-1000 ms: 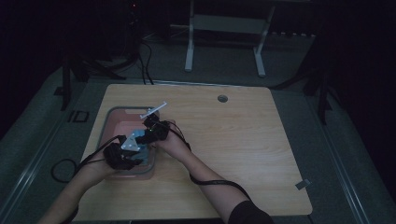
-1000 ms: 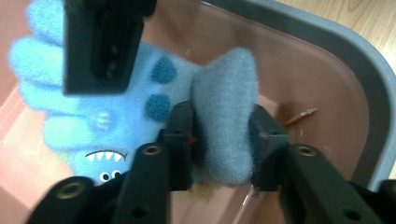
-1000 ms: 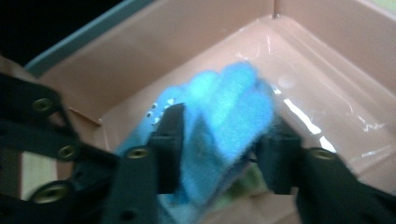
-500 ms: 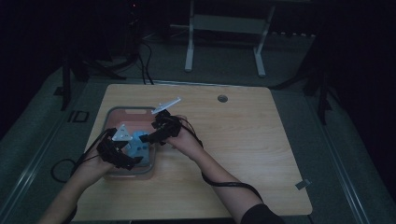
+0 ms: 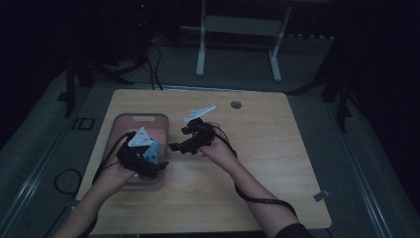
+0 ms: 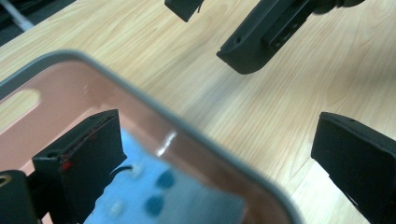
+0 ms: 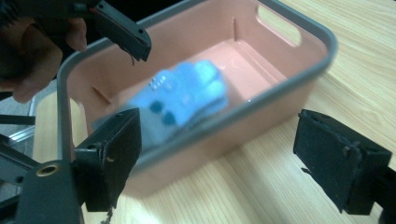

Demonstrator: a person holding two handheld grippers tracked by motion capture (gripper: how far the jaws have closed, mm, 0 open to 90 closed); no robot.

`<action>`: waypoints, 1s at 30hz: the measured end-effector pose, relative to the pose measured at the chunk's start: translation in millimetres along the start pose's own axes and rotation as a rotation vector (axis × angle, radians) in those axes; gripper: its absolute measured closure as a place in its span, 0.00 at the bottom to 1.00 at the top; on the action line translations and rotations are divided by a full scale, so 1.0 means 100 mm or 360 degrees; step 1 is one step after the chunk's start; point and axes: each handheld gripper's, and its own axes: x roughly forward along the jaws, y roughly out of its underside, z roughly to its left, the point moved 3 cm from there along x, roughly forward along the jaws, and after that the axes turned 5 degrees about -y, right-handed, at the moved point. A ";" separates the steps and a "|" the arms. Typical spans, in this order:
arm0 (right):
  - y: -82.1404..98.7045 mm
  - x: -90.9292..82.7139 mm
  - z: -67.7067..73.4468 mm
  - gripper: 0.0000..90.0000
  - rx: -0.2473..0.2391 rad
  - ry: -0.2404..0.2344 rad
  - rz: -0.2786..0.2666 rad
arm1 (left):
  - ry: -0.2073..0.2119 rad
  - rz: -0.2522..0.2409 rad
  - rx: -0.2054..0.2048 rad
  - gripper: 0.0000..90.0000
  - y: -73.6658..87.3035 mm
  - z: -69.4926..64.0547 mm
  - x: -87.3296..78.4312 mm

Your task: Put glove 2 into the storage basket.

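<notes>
High view: a pink basket (image 5: 118,130) with a grey rim is seen at the left of the tabletop (image 5: 277,163). A blue cloth (image 5: 153,150) lies inside it, toward the near right corner. The left claw (image 5: 148,166) hangs over that corner, directly above the cloth. The right claw (image 5: 177,147) is held just outside the basket's right wall, pointing back at it.

Left gripper view: its jaws are spread wide, having just been opening, with nothing pinched. The cloth (image 6: 154,196) lies below beside the left jaw; the basket rim (image 6: 187,126) runs across between the jaws.

Right gripper view: jaws likewise wide, just opened, nothing held. The cloth (image 7: 182,95) is seen lying in the basket (image 7: 289,88), its long axis along the basket's length.

Judgement: the cloth looks deposited. The left hand is nearer it; the right would have to cross the wall.
</notes>
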 end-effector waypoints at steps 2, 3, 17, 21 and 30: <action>0.03 -0.04 -0.01 0.17 -0.0003 0.0019 0.0003 | 0.0000 -0.0012 0.0007 0.03 -0.05 -0.05 0.04; 0.05 -0.07 -0.03 0.17 -0.0004 0.0029 0.0003 | 0.0021 -0.0019 0.0013 0.03 -0.07 -0.08 0.06; 0.55 -0.46 -0.23 0.17 0.0028 0.0051 0.0032 | 0.0180 -0.0067 0.0129 0.03 -0.35 -0.56 0.36; 0.68 -0.54 -0.25 0.17 0.0044 0.0074 0.0038 | 0.0218 -0.0091 0.0131 0.03 -0.38 -0.65 0.41; 0.90 -0.62 -0.26 0.17 0.0034 0.0089 0.0050 | 0.0314 -0.0089 0.0182 0.03 -0.39 -0.86 0.59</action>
